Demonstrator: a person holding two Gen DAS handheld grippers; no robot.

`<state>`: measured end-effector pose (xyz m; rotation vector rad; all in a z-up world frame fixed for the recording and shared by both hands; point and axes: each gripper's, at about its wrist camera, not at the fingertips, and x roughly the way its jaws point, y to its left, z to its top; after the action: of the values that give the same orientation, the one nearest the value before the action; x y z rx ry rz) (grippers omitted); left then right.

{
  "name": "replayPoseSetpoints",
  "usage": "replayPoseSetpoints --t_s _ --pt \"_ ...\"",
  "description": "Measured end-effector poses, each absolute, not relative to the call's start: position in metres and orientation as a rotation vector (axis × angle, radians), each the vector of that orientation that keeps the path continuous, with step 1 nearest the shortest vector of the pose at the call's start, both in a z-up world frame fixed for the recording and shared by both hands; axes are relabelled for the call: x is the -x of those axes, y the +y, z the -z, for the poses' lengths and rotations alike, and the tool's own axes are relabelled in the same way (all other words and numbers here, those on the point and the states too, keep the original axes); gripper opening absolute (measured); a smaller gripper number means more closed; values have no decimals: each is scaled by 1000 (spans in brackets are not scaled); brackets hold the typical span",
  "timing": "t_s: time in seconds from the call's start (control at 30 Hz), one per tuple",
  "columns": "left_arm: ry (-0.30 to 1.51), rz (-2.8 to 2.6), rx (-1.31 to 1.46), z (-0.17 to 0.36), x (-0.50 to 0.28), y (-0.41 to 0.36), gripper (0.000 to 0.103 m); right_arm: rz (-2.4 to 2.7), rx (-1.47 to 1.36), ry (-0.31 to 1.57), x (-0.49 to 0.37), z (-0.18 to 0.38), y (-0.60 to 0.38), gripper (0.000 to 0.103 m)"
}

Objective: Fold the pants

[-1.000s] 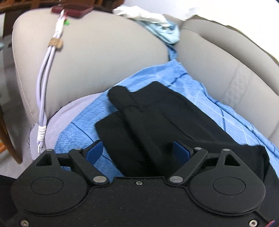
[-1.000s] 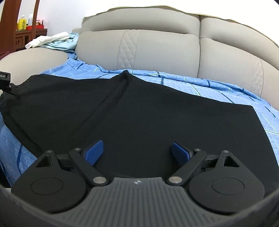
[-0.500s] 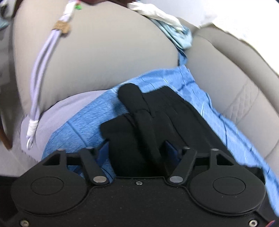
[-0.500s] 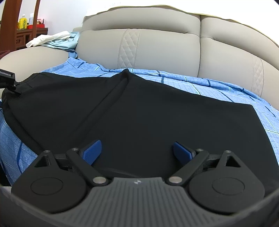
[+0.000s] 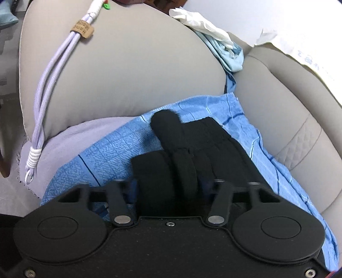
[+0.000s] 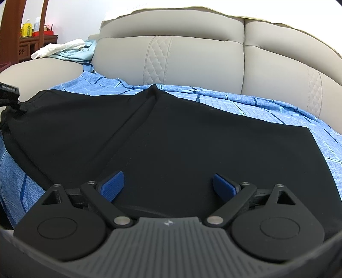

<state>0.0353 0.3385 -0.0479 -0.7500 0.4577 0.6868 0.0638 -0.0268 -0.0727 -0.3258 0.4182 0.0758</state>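
Black pants (image 6: 192, 149), plain and matte, spread flat across the middle of the right wrist frame, on a blue checked sheet (image 6: 267, 102) over a sofa seat. Seam ridge running from upper centre down to lower left. Waistband end (image 5: 171, 158) bunched into thick rolled folds at lower centre of the left wrist frame.

A big soft grey sofa (image 6: 192, 53) fills the room, with a round fat armrest (image 5: 128, 70). A blue checked sheet (image 6: 235, 96) covers its seat. Behind stands a white wall (image 6: 70, 17) and a dark wooden cabinet (image 6: 30, 45) with a yellow bottle (image 6: 26, 30) on top.
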Motion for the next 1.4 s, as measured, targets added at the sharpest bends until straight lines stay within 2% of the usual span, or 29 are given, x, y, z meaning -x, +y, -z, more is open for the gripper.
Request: replayPoseSetpoints --t_s 0.03,0.13,0.27,0.47,0.53,0.6,0.67,0.73,0.83,1.0,1.07,1.27,1.33,1.4 --pt "445 -681 761 47 -34 339 18 -76 326 420 -64 72 -27 96" --pt "429 -680 743 37 -34 336 13 -95 327 446 -67 68 -28 97" --pt "369 -588 588 -2 -50 305 12 -217 286 548 -74 36 -46 98" --pt "303 -103 334 -71 -96 177 13 -100 55 434 -64 -25 -121 103" --pt "368 99 327 -73 -114 135 15 -49 4 401 -58 -32 -148 103" --pt "509 286 289 -61 -137 88 20 12 -18 396 -52 -34 -167 103" --pt "659 391 240 -42 -153 53 30 39 -33 400 -46 -30 -180 103" --pt "750 406 211 -22 -153 32 47 42 -47 417 -41 -23 -188 103" --pt "721 362 223 -10 -135 37 64 19 -60 445 -39 -10 -193 103" --pt "653 282 291 -14 -107 76 67 -43 -116 457 -50 1 -191 103" --pt "639 200 263 -10 -100 87 65 -46 -115 461 -55 7 -183 103" --pt "731 44 173 23 -102 98 51 3 -37 456 -74 23 -154 103" --pt "752 29 182 33 -102 100 49 15 -1 436 -82 27 -144 98" --pt "739 20 167 38 -96 101 49 29 17 415 -88 28 -139 86"
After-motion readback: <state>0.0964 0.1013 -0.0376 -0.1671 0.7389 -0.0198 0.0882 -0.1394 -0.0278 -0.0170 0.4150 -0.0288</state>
